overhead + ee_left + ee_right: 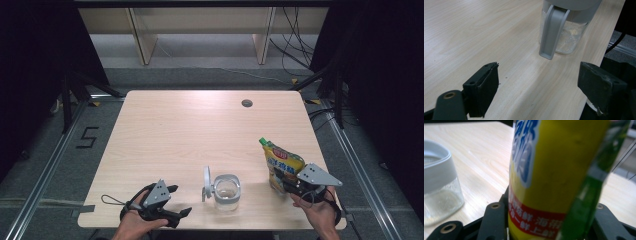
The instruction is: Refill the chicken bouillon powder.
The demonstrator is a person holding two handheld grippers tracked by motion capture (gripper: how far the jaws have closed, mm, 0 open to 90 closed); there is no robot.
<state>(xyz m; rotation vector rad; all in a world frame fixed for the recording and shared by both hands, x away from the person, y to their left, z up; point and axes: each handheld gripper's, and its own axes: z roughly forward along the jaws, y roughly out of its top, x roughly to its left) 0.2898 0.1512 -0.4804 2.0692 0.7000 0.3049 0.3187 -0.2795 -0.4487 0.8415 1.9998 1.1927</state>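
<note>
With your right tongs (288,186) clamped low on the yellow, green-capped refill pouch (281,163), keep it upright approaching the clear, grey-rimmed jar (227,192) beside them, which your empty, spread left tongs (176,199) should steady.

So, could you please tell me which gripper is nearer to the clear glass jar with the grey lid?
Left. The left gripper sits just beside the jar; the right gripper holds the yellow pouch farther off.
</note>
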